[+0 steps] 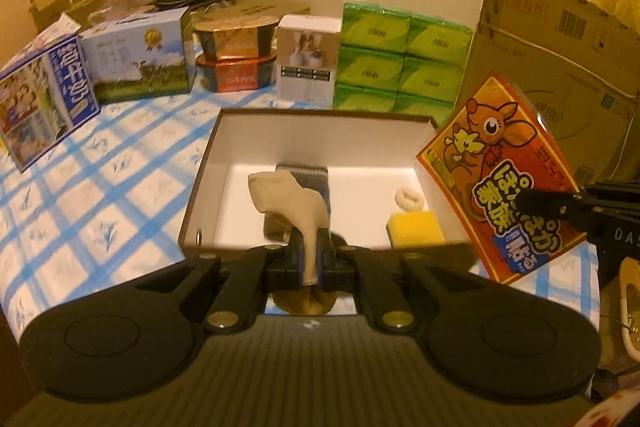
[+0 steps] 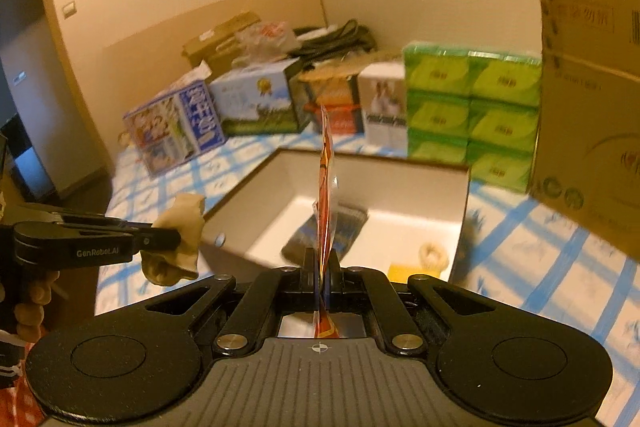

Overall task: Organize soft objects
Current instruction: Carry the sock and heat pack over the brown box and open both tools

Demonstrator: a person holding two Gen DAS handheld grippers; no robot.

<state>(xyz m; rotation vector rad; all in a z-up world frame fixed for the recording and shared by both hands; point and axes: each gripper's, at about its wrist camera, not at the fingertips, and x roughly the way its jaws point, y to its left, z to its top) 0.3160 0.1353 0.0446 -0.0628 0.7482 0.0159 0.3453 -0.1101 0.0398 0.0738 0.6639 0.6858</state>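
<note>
Both grippers were clamped tight on something. Left gripper [image 1: 310, 259] had a beige sock [image 1: 288, 199] pinched at centre frame, hanging over the near edge of the box [image 1: 200, 187]. Right gripper [image 2: 322, 275] was closed on an orange pack [image 2: 326, 187], seen edge-on at centre of its own view and at right of the left view.

Box sat mid-frame on the checked cloth [image 1: 100, 195], and already had a grey cloth [image 1: 306, 175], a yellow sponge [image 1: 414, 229] and a small cream puff [image 1: 408, 199] inside. So I'd say roughly halfway: sock and pack weren't in yet, both needed lowering in and letting go.
</note>
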